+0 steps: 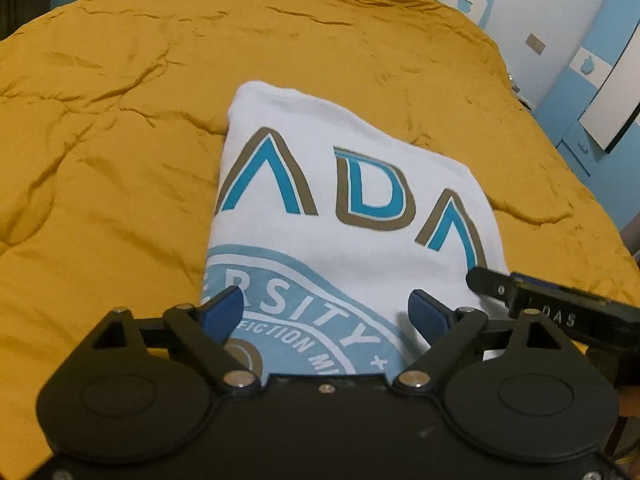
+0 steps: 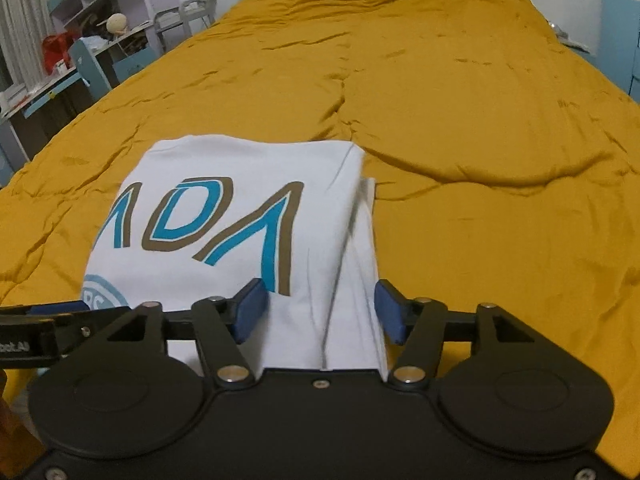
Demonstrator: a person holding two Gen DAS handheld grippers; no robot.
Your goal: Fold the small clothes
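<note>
left wrist view: folded white t-shirt with blue-and-brown lettering lies on the mustard quilt, its near edge running under the left gripper, whose blue pads stand spread apart, released, above the round print; the right gripper pokes in at the shirt's right edge. right wrist view: right gripper also released, pads wide over the shirt's folded side layers, gripping nothing; a shelf unit stands beyond the bed.

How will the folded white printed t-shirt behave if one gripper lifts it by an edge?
The folded white printed t-shirt is soft cloth, so it would probably droop. Its loose layers at the right edge likely unfold. On the rumpled mustard quilt, pushing may bunch it.
</note>
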